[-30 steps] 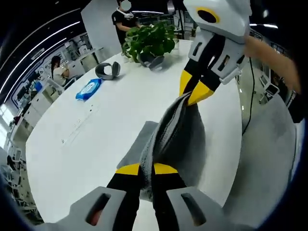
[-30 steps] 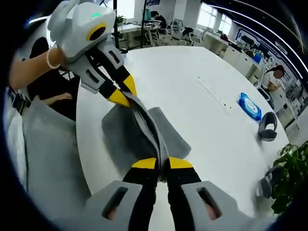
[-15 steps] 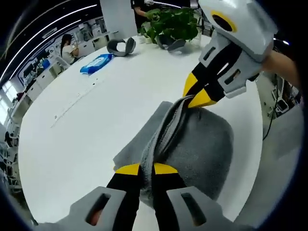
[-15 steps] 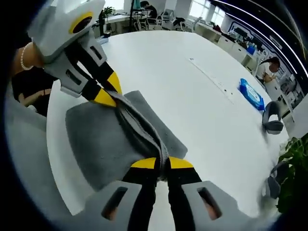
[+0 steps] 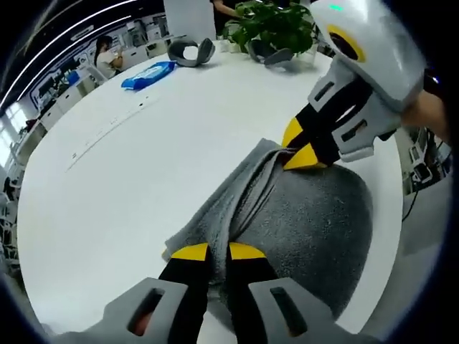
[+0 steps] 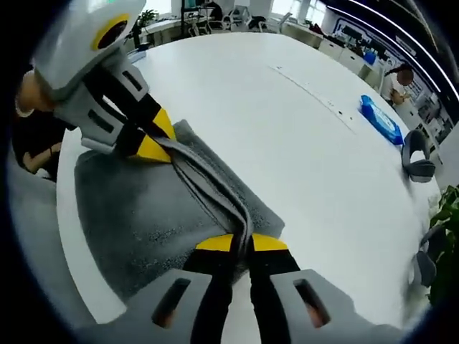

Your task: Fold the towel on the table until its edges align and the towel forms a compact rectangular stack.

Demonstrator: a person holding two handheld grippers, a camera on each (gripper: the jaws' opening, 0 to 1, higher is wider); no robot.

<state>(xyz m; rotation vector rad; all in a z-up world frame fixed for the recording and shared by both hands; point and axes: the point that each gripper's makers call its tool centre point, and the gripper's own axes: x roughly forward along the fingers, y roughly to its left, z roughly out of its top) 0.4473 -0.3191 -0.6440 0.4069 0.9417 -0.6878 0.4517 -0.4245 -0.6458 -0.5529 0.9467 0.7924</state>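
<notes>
A grey towel (image 5: 301, 215) lies doubled over on the white table (image 5: 129, 165) near its edge, its upper edge pulled taut between both grippers. My left gripper (image 5: 218, 252) is shut on one corner of that edge. My right gripper (image 5: 300, 147) enters the left gripper view from the right, shut on the other corner. In the right gripper view the same towel (image 6: 136, 215) spreads left of my right gripper (image 6: 241, 244), and my left gripper (image 6: 154, 143) pinches the far corner. The held edge sits low, close to the towel beneath it.
A blue wipes pack (image 5: 147, 74), a grey headset (image 5: 190, 51) and a potted plant (image 5: 276, 21) stand at the far side of the table (image 6: 301, 143). The table edge runs just beyond the towel. People sit at desks in the background.
Both grippers have come down toward the table with the towel edge held. The towel has gone from hanging bunched to lying spread flatter on the table.
</notes>
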